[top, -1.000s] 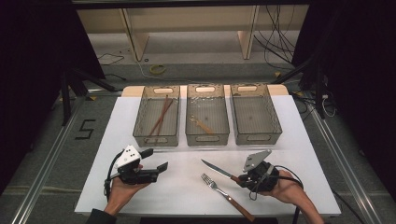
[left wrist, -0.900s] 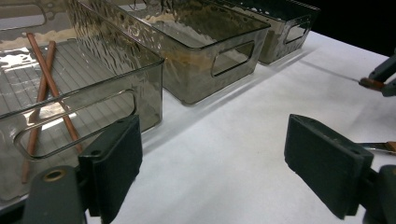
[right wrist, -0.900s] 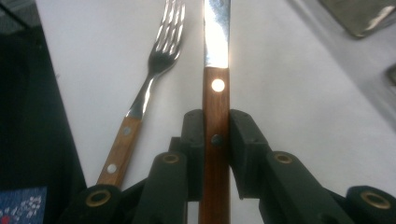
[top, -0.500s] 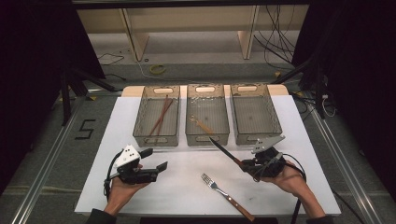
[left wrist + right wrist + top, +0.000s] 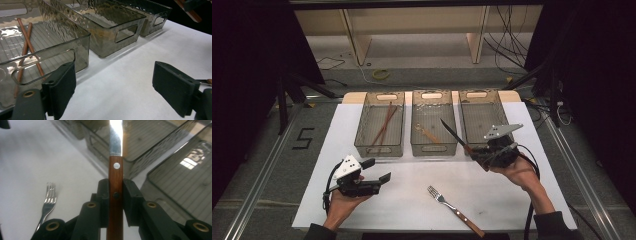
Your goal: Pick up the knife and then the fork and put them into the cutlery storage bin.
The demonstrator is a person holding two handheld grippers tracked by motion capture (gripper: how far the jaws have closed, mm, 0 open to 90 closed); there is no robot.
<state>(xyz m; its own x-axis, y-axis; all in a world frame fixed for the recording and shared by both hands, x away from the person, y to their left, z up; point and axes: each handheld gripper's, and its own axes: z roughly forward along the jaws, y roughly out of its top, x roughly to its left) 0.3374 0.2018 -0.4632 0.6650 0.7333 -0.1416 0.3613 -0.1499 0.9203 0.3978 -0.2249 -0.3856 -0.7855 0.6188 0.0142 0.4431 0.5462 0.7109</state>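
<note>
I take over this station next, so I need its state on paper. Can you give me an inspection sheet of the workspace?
Surface: white table cover, bare apart from the items below.
Job's things: knife held off the table, blade toward the bins; fork lying near the front edge; left bin holds chopsticks; middle bin holds one small wooden piece, kind unclear; right bin looks empty.
Clutter: nothing seen.
Grippers: left gripper open, low over the table; right gripper shut on the knife's wooden handle.
Cables: one trails from each gripper; loose cables on the floor behind.
Surroundings: wooden shelving, floor mark "5".
</note>
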